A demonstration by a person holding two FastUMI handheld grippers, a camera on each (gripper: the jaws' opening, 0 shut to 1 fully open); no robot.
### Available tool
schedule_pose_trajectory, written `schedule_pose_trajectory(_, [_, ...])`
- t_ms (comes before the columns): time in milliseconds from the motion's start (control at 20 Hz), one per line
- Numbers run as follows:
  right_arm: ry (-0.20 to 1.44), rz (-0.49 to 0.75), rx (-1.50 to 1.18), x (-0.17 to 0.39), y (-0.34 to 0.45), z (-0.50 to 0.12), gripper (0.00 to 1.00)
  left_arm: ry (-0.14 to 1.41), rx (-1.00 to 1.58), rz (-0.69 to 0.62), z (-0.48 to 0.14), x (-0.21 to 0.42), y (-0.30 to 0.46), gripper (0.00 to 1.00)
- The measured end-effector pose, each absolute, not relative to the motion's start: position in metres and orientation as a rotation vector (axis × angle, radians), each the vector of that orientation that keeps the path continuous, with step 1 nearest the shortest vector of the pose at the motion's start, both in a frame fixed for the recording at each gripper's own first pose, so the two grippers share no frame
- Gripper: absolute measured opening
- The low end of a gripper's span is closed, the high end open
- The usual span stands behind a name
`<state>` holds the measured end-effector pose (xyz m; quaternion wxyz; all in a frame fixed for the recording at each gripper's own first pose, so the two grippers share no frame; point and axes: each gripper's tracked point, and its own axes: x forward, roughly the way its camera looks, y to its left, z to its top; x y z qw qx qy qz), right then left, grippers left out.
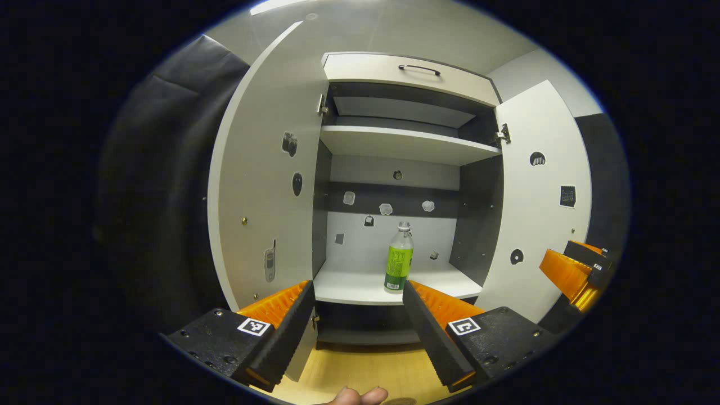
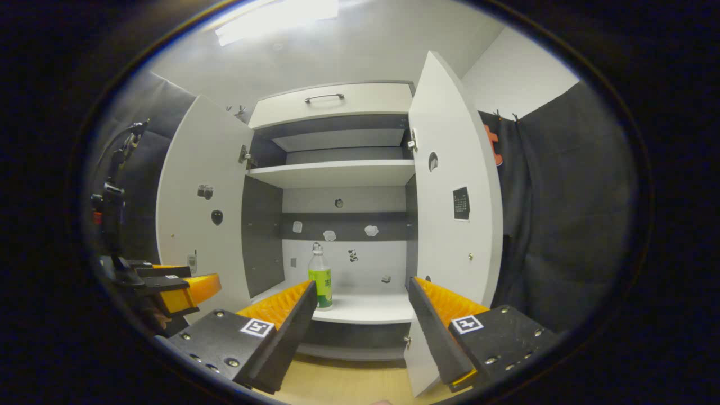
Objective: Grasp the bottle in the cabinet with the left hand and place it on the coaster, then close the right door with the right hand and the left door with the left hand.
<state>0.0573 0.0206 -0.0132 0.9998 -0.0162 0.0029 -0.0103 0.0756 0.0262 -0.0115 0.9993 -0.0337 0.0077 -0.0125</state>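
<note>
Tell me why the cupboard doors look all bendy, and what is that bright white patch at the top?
Both cameras use fisheye lenses: in the left gripper view the left door bows outward, in the right gripper view the right door curves too. The bright patch in the right gripper view is a ceiling light causing glare. The bottle stays sharp.

A ceiling light (image 2: 278, 17) glares overhead, the interior is evenly lit, and fisheye distortion bends straight edges.

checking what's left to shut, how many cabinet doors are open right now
2. The left door is swung out on the cabinet's left side, and the right door is swung out on its right. The bottle stands on the lower shelf between them.
</note>
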Motion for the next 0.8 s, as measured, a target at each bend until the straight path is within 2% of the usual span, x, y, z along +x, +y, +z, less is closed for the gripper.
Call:
schedule_pose_trajectory(450, [-0.005,-0.014,-0.063,0.086,0.027,-0.022,0.99,0.068,-0.076,-0.097,-0.023,0.127,0.012,0.99])
schedule_pose_trajectory(800, [0.006,-0.010,-0.055,0.105,0.023,-0.027,0.99,0.048,-0.109,-0.150,-0.040,0.208,-0.019,0.99])
